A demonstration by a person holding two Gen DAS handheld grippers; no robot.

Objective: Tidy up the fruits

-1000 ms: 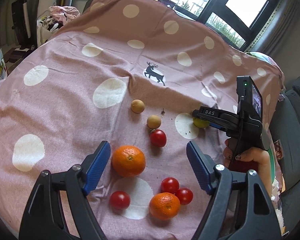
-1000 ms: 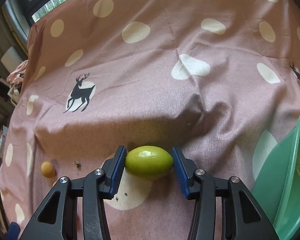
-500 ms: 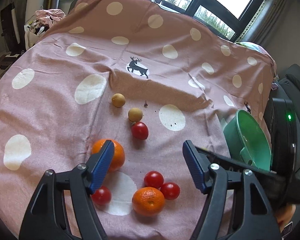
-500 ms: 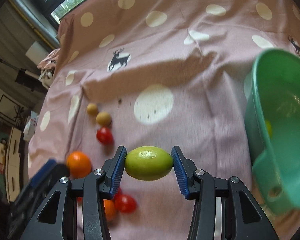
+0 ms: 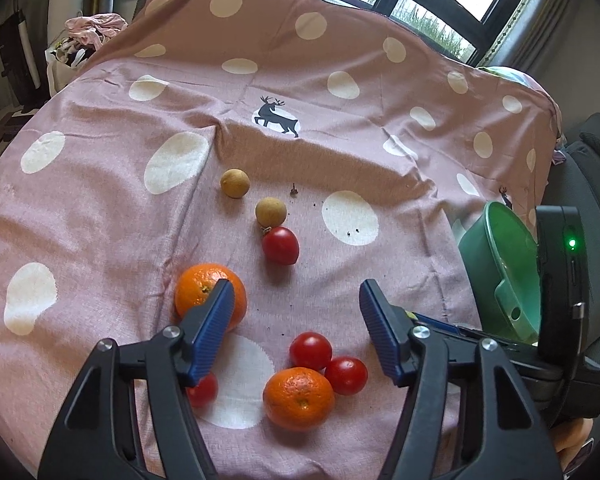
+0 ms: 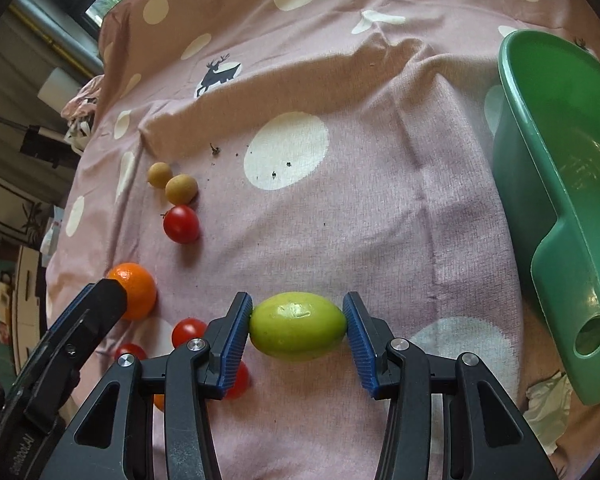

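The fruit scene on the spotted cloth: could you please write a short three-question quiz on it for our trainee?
1. True or false: the right gripper is shut on a green fruit.
2. How many oranges lie on the cloth?
3. The green basin is: A) full of tomatoes, B) showing no fruit, C) upside down.

Key: 1 true; 2 two; 3 B.

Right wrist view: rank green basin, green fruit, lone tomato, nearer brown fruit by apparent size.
1. green basin
2. green fruit, held right at the lens, so nearness inflates it
3. lone tomato
4. nearer brown fruit, only slightly smaller
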